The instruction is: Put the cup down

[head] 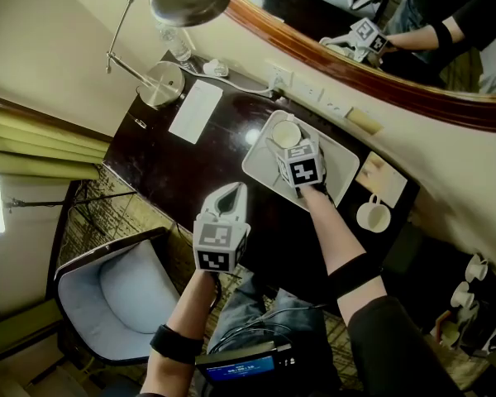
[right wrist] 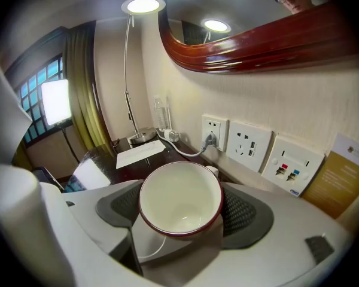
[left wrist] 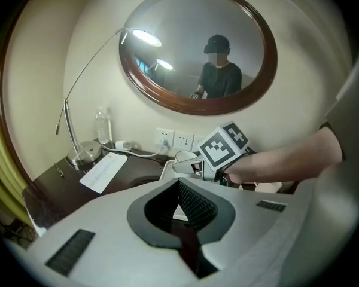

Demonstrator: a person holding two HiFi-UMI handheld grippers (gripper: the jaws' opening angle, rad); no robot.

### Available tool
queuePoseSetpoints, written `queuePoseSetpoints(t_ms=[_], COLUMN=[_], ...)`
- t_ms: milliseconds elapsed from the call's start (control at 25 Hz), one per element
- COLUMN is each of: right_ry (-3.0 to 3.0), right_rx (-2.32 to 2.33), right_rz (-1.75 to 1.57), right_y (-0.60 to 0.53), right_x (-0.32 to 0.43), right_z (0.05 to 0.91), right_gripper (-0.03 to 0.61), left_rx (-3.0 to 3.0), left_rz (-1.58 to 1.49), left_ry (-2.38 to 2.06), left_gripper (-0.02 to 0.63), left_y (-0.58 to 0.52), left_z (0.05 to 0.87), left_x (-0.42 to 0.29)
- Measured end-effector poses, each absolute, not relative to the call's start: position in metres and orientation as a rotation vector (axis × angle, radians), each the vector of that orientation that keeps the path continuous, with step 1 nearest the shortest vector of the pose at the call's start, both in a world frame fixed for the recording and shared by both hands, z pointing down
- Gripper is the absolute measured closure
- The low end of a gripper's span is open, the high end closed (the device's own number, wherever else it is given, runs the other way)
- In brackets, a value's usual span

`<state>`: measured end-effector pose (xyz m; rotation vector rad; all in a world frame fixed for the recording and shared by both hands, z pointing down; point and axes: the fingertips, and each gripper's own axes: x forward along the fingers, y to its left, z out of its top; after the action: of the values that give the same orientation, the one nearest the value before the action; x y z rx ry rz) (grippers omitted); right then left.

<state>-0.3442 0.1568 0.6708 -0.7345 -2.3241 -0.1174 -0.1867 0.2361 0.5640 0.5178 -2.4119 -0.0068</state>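
Note:
A white cup with a dark red rim sits upright and empty between my right gripper's pads, which press on its two sides. In the head view this cup is over the far left part of a pale tray on the dark desk, with the right gripper reaching in from the near side. Whether the cup rests on the tray I cannot tell. My left gripper hangs shut and empty above the desk's near edge, left of the tray. Its jaws meet with nothing between them.
A second white cup stands on the desk right of the tray. A paper sheet, a lamp base and a water bottle are at the far left. Wall sockets and a cable run behind. A grey chair is near left.

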Motion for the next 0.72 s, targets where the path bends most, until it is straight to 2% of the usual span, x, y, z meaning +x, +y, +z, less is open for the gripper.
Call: queuePoseSetpoints(t_ms=[280,720], right_ry=[-2.342,-2.253], right_rx=[-0.865,-0.898], right_rz=[-0.172,-0.241], right_y=[0.146,0.074], right_x=[-0.291,-0.12], right_z=[0.628,0.613], right_gripper=[0.178,0.178], left_rx=[0.587,0.805], left_rz=[0.005,0.054], left_ry=[-2.411,-2.365], left_gripper=[0.614,0.614], left_y=[0.22,0.154], left_z=[0.55,0.525], left_x=[-0.17,-0.106])
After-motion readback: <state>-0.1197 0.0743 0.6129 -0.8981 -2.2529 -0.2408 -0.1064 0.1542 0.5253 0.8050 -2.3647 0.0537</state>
